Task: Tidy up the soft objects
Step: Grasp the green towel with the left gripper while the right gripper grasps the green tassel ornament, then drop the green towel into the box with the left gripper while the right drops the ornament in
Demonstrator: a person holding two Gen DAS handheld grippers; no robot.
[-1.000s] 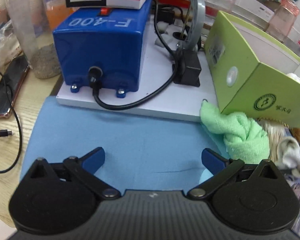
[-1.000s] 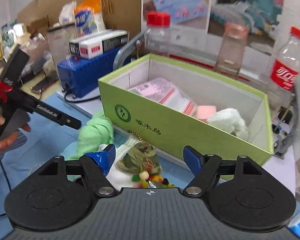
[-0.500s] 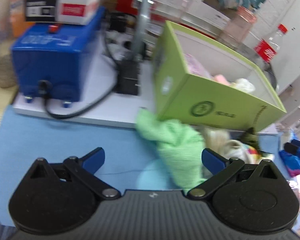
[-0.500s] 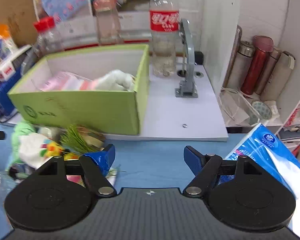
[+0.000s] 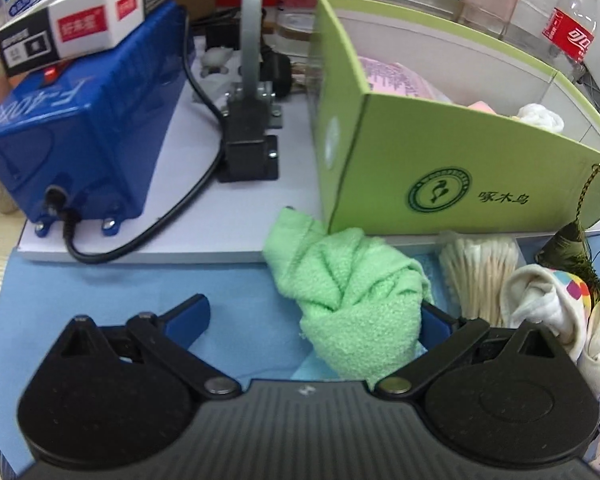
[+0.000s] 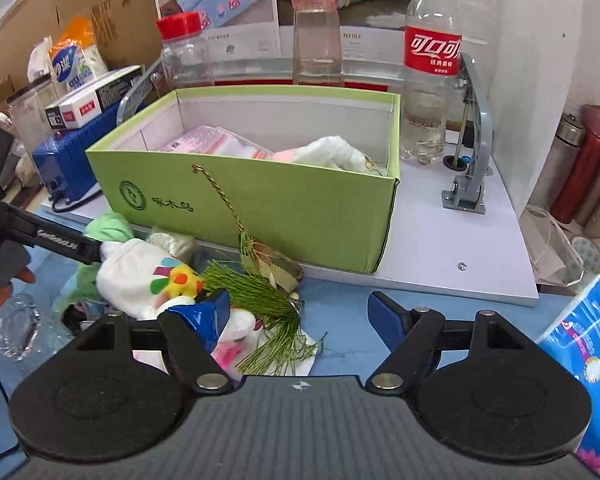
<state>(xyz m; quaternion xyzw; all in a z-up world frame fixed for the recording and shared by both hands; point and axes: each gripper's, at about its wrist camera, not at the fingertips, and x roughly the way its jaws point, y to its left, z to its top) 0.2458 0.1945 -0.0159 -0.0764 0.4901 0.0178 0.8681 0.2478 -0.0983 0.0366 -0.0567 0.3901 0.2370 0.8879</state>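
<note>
Your left gripper (image 5: pixel 314 320) hangs low with its fingers spread wide, and the green towel (image 5: pixel 352 296) is bunched between them, crowding the finger at 3 o'clock, nothing pinched yet. Your right gripper (image 6: pixel 298 314) is spread too, empty, with the tasselled charm (image 6: pixel 268 276) just ahead at 11 o'clock. Farther out, at 2 o'clock in the left view, a bundle of cotton swabs (image 5: pixel 478 276) and a white plush toy (image 5: pixel 552 304) lie on the blue tabletop mat (image 5: pixel 148 292). Beyond them stands the green box (image 6: pixel 260 204), open at the top, and it holds a pink packet (image 6: pixel 216 142), something small and pink, and a white cloth (image 6: pixel 332 152). So you're partway, I'd say: some soft things are boxed, while the towel, toy and charm are left outside.
</note>
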